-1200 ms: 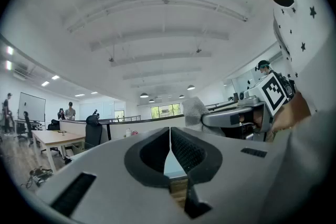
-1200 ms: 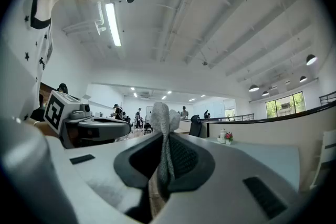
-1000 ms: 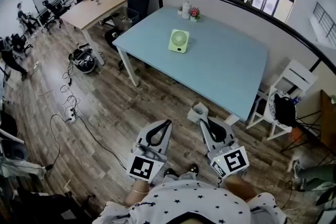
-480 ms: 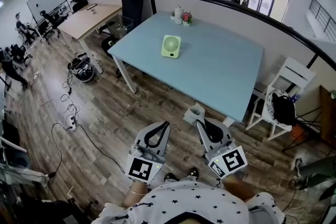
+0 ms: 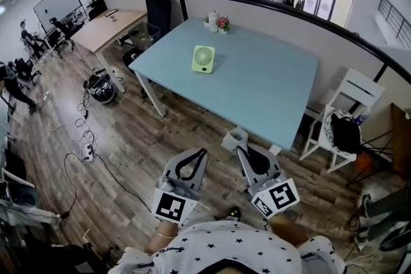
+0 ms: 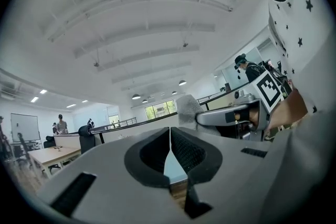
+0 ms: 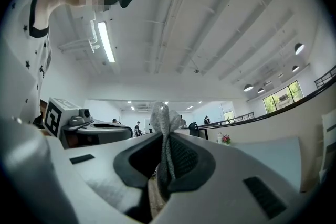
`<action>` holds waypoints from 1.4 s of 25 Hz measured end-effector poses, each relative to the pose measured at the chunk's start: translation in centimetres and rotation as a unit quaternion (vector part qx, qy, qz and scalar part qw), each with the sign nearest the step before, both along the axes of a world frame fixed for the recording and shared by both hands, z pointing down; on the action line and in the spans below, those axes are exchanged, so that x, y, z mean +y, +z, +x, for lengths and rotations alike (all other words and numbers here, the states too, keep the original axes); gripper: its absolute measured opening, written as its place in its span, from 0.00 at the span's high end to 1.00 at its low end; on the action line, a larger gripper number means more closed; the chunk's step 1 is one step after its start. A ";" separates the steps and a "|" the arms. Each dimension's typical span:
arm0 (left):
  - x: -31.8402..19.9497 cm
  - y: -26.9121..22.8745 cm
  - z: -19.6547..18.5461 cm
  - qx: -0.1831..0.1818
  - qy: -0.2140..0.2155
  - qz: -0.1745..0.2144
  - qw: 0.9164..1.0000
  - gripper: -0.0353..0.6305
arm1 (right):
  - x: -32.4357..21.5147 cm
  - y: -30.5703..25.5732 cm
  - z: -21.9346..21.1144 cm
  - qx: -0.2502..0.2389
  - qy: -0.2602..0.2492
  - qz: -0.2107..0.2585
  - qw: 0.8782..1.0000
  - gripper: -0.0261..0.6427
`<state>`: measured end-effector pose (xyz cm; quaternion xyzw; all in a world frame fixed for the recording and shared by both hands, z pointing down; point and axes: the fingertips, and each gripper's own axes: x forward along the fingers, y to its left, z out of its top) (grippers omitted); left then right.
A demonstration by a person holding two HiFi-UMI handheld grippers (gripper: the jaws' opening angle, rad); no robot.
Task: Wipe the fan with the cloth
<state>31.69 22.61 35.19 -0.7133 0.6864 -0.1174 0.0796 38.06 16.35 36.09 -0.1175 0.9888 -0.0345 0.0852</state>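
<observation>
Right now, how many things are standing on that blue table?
3. A green fan stands on the blue table, left of its middle. A white container and a small pot of flowers stand side by side at the far corner. Something smaller behind them could be hidden.

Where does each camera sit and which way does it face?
Head view: on the head, facing down at table and fan; left gripper, right gripper, shirt show.
Left gripper view: on that gripper, up along its shut jaws; right gripper, shirt show.
Right gripper view: on that gripper, up along jaws shut on cloth; left gripper shows.
Shared: both gripper views see the ceiling.
</observation>
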 end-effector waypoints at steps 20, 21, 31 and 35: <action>-3.8 1.6 -4.7 0.045 0.043 0.008 0.998 0.90 | -3.6 1.3 -2.6 0.035 0.062 0.001 0.997 0.91; -4.1 1.7 -5.4 0.047 0.047 0.007 0.998 0.90 | -3.8 1.3 -3.1 0.039 0.066 0.001 0.997 0.91; -5.5 2.0 -13.8 0.067 0.061 0.002 0.996 0.90 | -5.3 1.4 -11.3 0.055 0.083 -0.009 0.995 0.91; -5.1 2.2 -18.9 0.075 0.041 -0.001 0.996 0.90 | -6.1 1.4 -15.6 0.061 0.077 -0.005 0.995 0.91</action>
